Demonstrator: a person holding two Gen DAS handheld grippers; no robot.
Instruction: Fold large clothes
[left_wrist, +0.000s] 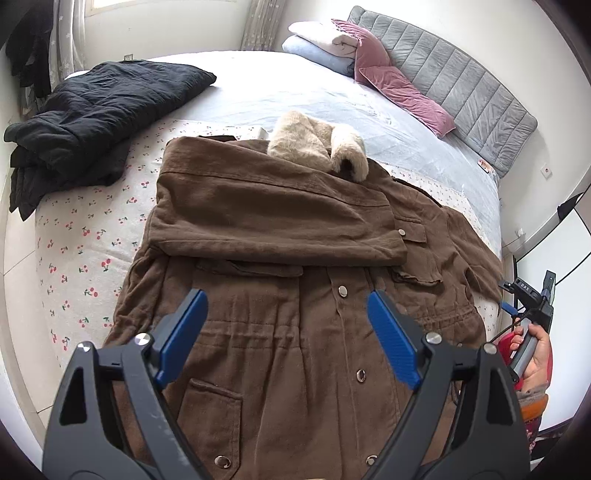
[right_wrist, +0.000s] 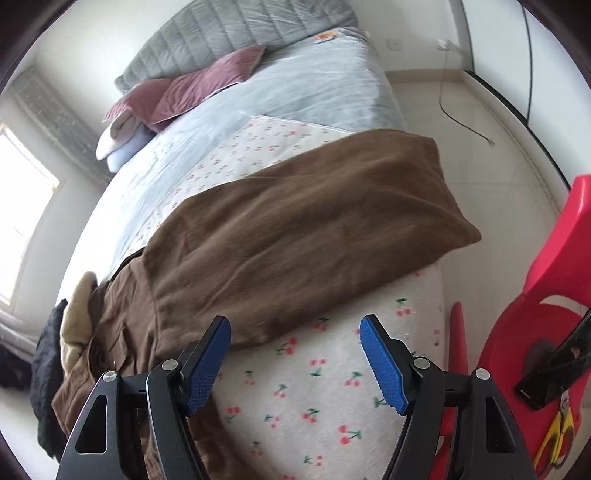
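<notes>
Brown coat (left_wrist: 280, 266) spread on bed (left_wrist: 74, 251), one sleeve folded across its chest, left gripper (left_wrist: 286, 328) released above coat's buttoned front at 12 o'clock, right gripper (right_wrist: 295, 362) released over cherry-print sheet, other sleeve (right_wrist: 306, 236) at 12 o'clock

Lower hem of brown coat (left_wrist: 288, 332) cut off by bottom edge in left wrist view, partly covered by left hand-held gripper (left_wrist: 286, 336). Chest of coat hidden under folded-over sleeve (left_wrist: 273, 221). Fur collar (left_wrist: 317, 144) partly tucked behind coat shoulder. Right hand-held gripper (left_wrist: 532, 306) only glimpsed at right rim, jaw state unreadable there. Right wrist view: coat motion-blurred; black garment (right_wrist: 46, 373) squeezed at left rim, shape unclear. Red chair (right_wrist: 565, 295) cropped by edge. Yellow-handled scissors (right_wrist: 559, 430) partly cut off, blades indistinct. Black device (right_wrist: 554, 363) on chair unidentifiable.
</notes>
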